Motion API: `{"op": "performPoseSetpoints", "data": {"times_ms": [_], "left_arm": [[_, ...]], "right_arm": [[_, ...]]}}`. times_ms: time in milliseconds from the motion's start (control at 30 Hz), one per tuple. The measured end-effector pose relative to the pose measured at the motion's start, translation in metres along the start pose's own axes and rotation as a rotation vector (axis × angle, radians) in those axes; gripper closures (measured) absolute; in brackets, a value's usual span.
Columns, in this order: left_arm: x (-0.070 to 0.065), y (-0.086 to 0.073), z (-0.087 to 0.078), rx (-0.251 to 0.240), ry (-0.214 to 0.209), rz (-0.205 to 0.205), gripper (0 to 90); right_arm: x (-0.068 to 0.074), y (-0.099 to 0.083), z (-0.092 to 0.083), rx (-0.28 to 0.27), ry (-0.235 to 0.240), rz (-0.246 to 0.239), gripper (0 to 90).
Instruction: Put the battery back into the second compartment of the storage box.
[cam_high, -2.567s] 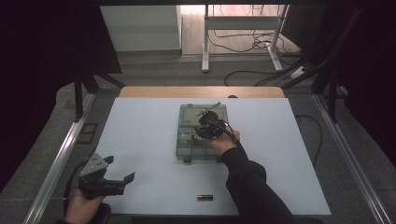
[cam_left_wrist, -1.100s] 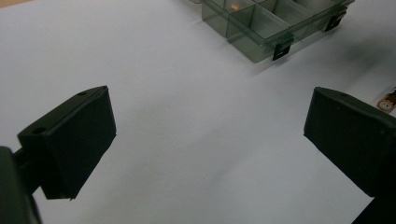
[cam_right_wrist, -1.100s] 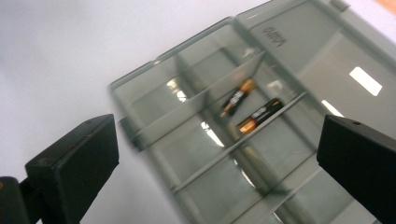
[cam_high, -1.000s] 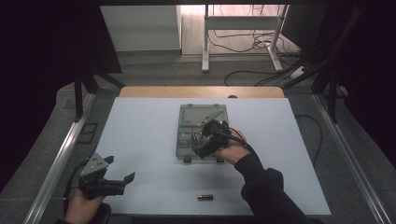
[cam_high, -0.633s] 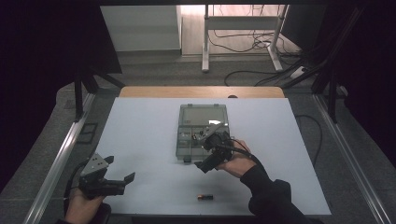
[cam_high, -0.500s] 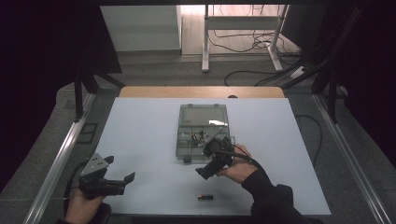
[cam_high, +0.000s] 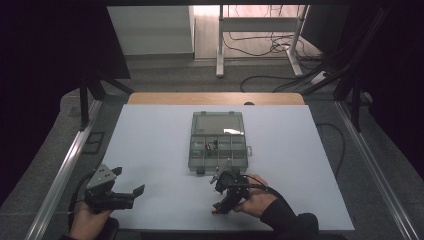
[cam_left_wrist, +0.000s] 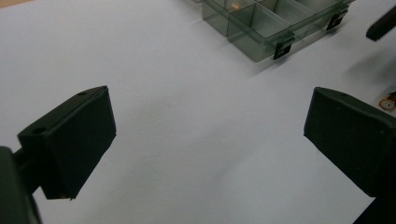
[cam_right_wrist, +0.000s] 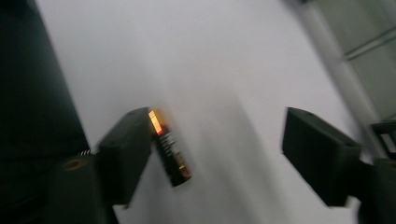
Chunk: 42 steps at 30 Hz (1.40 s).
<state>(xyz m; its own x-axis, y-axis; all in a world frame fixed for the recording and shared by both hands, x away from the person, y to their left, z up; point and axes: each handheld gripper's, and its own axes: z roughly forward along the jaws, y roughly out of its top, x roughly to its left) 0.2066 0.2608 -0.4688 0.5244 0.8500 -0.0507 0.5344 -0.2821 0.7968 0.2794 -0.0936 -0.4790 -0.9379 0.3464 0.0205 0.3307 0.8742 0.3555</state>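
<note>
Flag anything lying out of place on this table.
One small dark cylindrical part lies loose on the white table near its front edge, apart from the open organizer box. The right gripper straddles it, jaws open.

A compartment box (cam_high: 218, 142) sits at the table's (cam_high: 150, 150) middle. A battery (cam_right_wrist: 169, 156) lies near its front edge. The left gripper (cam_high: 131, 194) is at near left, the right gripper (cam_high: 221, 206) over the battery.

No text, label, brand, number or sign can be read in any view. The small dark cylindrical part (cam_right_wrist: 168, 149) seen in the right gripper view carries an orange band, but the picture is blurred, and whatever marking may be printed there cannot be made out.
</note>
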Motion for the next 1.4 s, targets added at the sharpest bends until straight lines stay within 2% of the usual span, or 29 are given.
{"op": "performPoseSetpoints", "data": {"times_ms": [67,100,133,233,367,400,433,533,633,667,767,833,900,933,967,1133,1233,1400], "left_arm": [[0.0,0.0,0.0,0.0,0.0,0.001,2.7],[0.0,0.0,0.0,0.001,0.0,0.001,2.7],[0.0,0.0,0.0,0.0,0.0,0.001,2.7],[0.0,0.0,0.0,0.0,0.0,0.002,2.7],[0.0,0.0,0.0,0.0,0.0,0.003,2.7],[0.0,0.0,0.0,0.0,0.0,0.004,2.8],[0.0,0.0,0.0,0.0,0.0,0.004,2.7],[0.0,0.0,0.0,0.0,-0.001,0.003,2.8],[0.0,0.0,0.0,0.0,-0.001,0.004,2.8],[0.0,0.0,0.0,0.001,0.0,0.004,2.8],[0.0,0.0,0.0,0.001,0.0,0.003,2.8],[0.0,0.0,0.0,0.001,0.0,0.004,2.8],[0.0,0.0,0.0,0.001,0.0,0.003,2.8],[0.0,0.0,0.0,0.001,0.0,0.003,2.8],[0.0,0.0,0.0,0.001,0.0,0.004,2.8],[0.0,0.0,0.0,0.001,0.001,0.004,2.8],[0.0,0.0,0.0,0.001,0.001,0.004,2.9],[0.0,0.0,0.0,0.001,0.001,0.004,2.9]], "right_arm": [[0.004,-0.002,0.002,0.008,0.017,-0.018,43.9],[0.005,-0.003,0.004,0.024,0.036,-0.042,47.9],[0.007,-0.004,0.005,0.03,0.044,-0.037,49.5],[0.011,-0.006,0.011,0.072,0.062,-0.081,58.7],[0.015,-0.007,0.02,0.118,0.048,-0.141,72.7],[0.016,-0.007,0.019,0.113,0.035,-0.151,75.9],[0.015,-0.007,0.019,0.116,0.046,-0.15,76.5],[0.015,-0.007,0.017,0.109,0.024,-0.139,76.8],[0.014,-0.006,0.012,0.081,0.019,-0.129,76.7],[0.013,-0.005,0.01,0.071,0.016,-0.141,76.7],[0.011,-0.002,0.004,0.04,-0.03,-0.116,76.8],[0.007,0.0,0.0,0.017,-0.029,-0.1,76.9],[0.002,0.002,-0.004,-0.006,-0.03,-0.064,76.9],[0.0,0.002,-0.006,-0.015,-0.037,-0.066,76.9],[-0.001,0.003,-0.007,-0.025,-0.038,-0.043,76.9],[-0.009,0.006,-0.011,-0.051,-0.039,0.019,76.9],[-0.012,0.008,-0.012,-0.051,-0.051,0.031,76.9],[-0.016,0.011,-0.016,-0.084,-0.055,0.059,76.9]]}}
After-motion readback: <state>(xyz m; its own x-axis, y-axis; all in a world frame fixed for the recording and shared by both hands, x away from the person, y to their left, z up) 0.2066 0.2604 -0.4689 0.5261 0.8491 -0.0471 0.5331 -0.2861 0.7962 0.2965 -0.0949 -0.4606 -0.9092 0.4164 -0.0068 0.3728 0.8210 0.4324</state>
